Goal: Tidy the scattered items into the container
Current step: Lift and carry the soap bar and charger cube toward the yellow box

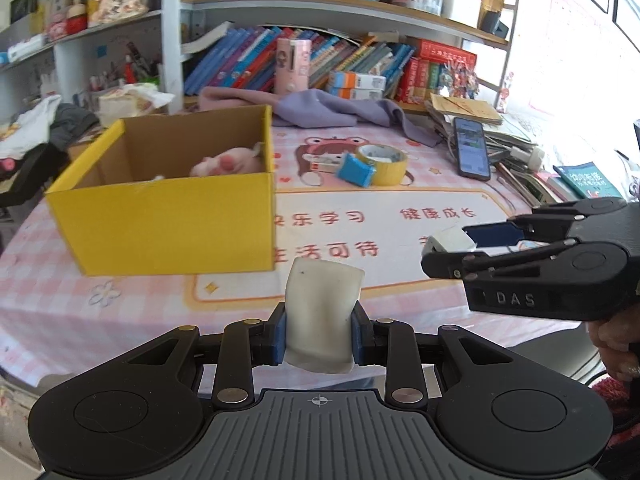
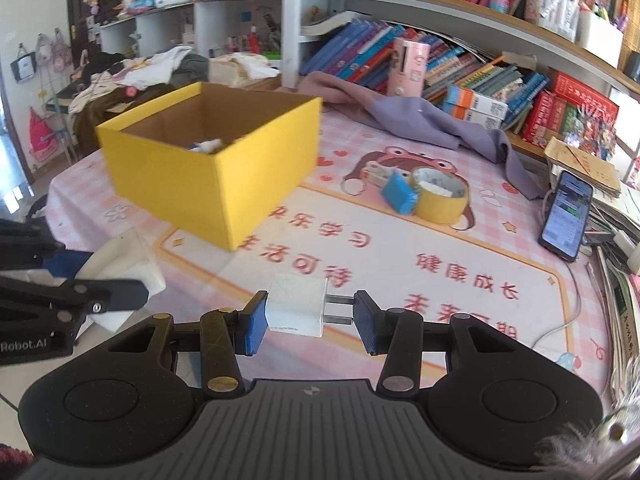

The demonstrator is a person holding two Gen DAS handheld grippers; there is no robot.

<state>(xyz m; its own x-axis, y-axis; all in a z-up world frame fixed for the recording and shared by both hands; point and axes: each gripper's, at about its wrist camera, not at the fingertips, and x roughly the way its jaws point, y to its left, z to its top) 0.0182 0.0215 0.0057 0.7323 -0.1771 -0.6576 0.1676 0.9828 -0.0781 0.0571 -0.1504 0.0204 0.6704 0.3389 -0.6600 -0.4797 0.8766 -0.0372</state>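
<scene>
Left gripper (image 1: pixel 319 330) clamps a white pouch (image 1: pixel 322 316); right gripper (image 2: pixel 310 316) pinches the plug adapter (image 2: pixel 296 310). Carry each above the yellow box (image 1: pixel 168 220) rim before opening the fingers.

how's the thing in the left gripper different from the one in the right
The left gripper holds a soft, off-white pouch-like item, no metal visible; the right gripper holds a hard white charger plug with two metal prongs. The pouch-like item is curved, the plug boxy. Both are clamped and outside the yellow box.
</scene>
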